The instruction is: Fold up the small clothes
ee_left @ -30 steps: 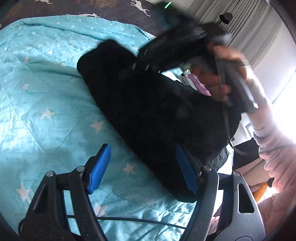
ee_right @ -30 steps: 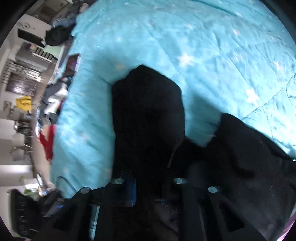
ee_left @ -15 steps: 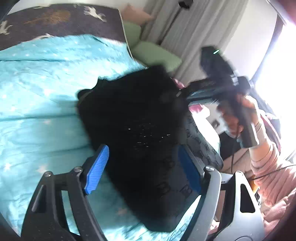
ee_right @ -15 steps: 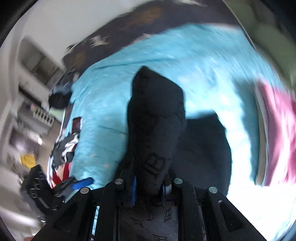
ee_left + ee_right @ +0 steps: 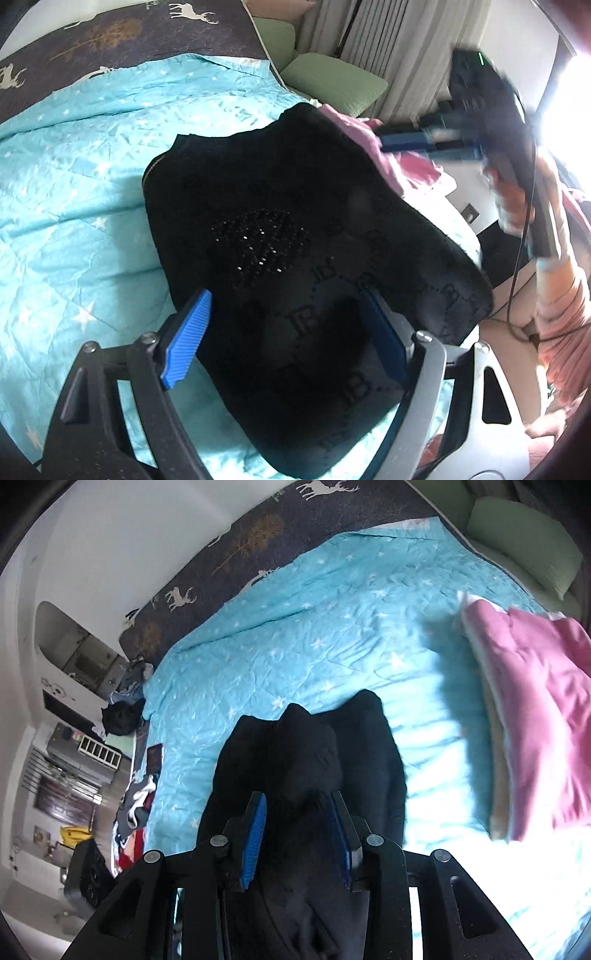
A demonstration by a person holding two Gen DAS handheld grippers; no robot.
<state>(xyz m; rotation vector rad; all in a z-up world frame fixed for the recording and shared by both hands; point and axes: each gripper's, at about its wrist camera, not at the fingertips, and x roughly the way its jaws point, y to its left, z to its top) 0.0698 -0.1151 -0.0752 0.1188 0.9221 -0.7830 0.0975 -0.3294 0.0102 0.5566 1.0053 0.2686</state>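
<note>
Left gripper [image 5: 284, 339]: jaws spread wide, blue pads astride the near part of the black garment [image 5: 295, 240], gripping nothing; whether the pads touch the cloth cannot be told. Right gripper [image 5: 297, 834]: jaws part-open with a hump of the same black cloth standing between the pads; no clear pinch visible, so I cannot tell if it holds. In the left wrist view the right gripper [image 5: 428, 142] is blurred, off the garment's far corner beside the pink folded clothing [image 5: 535, 716]. Garment lies on the turquoise star quilt [image 5: 74, 184], beaded patch and letter pattern facing up, one end at the bed edge near the person. Risks, as I judge them: thick fuzzy fabric may slide out of a loose pinch, dropping the fold partway; the end overhanging the bed edge could drag the piece off; a wide sweep by the right tool might knock the pink stack askew; bunched cloth between pads gives a crooked crease.
</note>
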